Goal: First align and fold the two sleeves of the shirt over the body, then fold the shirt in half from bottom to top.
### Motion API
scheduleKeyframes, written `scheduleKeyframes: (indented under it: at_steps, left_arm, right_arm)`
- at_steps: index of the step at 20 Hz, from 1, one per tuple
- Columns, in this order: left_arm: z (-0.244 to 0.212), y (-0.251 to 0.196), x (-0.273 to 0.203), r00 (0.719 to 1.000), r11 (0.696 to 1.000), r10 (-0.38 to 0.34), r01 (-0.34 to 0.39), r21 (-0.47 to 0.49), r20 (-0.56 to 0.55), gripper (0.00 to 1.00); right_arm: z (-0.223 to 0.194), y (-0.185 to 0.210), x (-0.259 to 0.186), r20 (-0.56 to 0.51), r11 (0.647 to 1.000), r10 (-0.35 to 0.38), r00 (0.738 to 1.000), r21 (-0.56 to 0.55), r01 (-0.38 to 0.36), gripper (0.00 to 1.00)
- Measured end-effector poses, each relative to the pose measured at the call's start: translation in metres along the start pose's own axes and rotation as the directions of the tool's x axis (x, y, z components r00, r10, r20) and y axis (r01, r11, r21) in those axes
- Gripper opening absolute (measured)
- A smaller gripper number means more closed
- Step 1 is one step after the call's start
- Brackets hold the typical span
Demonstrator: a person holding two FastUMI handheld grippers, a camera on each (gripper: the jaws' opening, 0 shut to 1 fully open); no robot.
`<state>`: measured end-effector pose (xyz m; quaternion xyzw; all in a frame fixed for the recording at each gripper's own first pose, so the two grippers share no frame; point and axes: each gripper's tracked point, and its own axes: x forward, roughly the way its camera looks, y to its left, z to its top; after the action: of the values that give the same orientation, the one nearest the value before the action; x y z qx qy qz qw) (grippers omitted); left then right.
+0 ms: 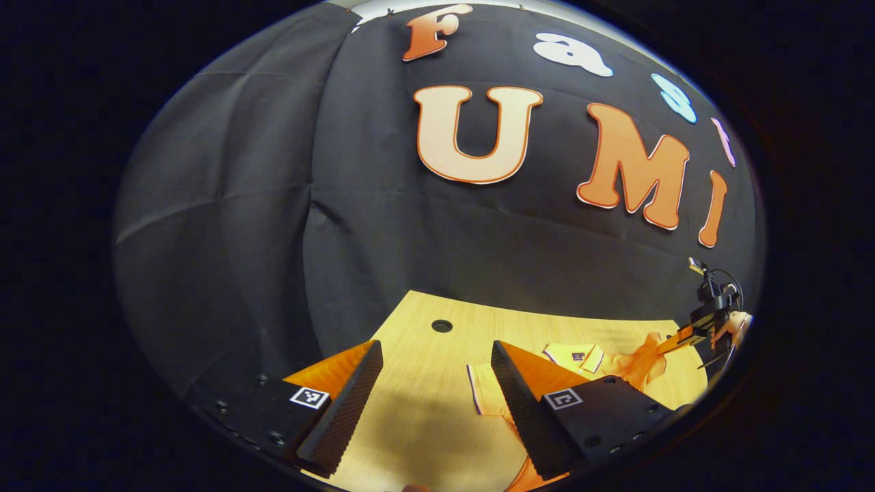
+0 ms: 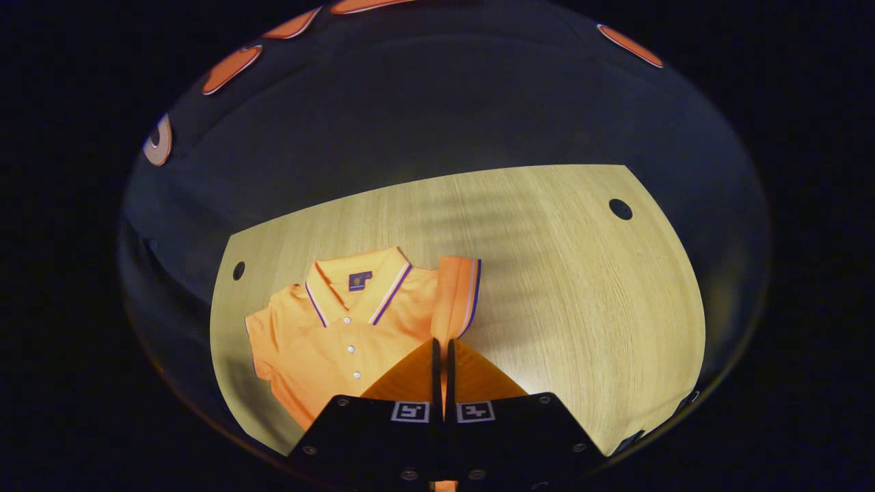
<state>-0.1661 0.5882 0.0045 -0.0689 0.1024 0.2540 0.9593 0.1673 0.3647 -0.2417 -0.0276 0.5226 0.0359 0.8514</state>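
1. Right gripper view: my right tongs (image 2: 443,355), fingers together, clamp a sleeve (image 2: 456,294) of the orange shirt (image 2: 342,335), which lies flat near the desk's (image 2: 581,307) left edge.
2. Left gripper view: my left tongs (image 1: 437,396) stand apart, above bare desk with the shirt just beyond.

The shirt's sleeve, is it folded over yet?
Not yet. The right tongs are shut on the sleeve, holding it up beside the shirt, not flat on it.

shirt (image 2: 342,335) hem: behind right tongs (image 2: 441,355) | pinched sleeve (image 2: 456,294) end: hidden between fingers
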Motion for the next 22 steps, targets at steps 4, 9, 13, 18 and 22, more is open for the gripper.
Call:
scheduleKeyframes:
  at_steps: [4,9,13,18,22]
  left_arm:
    - [-0.001,0.022,-0.001,1.000,1.000,0.014,-0.014,-0.020,-0.006,0.98]
    - [-0.005,0.043,0.002,0.999,0.999,0.033,-0.034,-0.029,-0.016,0.98]
    - [-0.012,0.058,0.004,0.998,0.998,0.050,-0.052,-0.033,-0.039,0.98]
    - [-0.022,0.069,0.007,0.996,0.998,0.065,-0.067,-0.021,-0.063,0.98]
    - [-0.025,0.068,0.009,0.995,0.998,0.062,-0.063,-0.011,-0.079,0.98]
  right_arm:
    - [-0.003,0.038,0.001,-0.004,0.999,0.034,0.999,-0.040,-0.034,0.00]
    - [-0.013,0.079,0.013,-0.037,0.994,0.071,0.997,-0.080,-0.073,0.00]
    - [-0.027,0.109,0.032,-0.081,0.990,0.102,0.991,-0.089,-0.109,0.00]
    - [-0.046,0.129,0.060,-0.142,0.988,0.123,0.982,-0.072,-0.134,0.02]
    - [-0.057,0.133,0.074,-0.168,0.989,0.118,0.979,-0.069,-0.131,0.02]
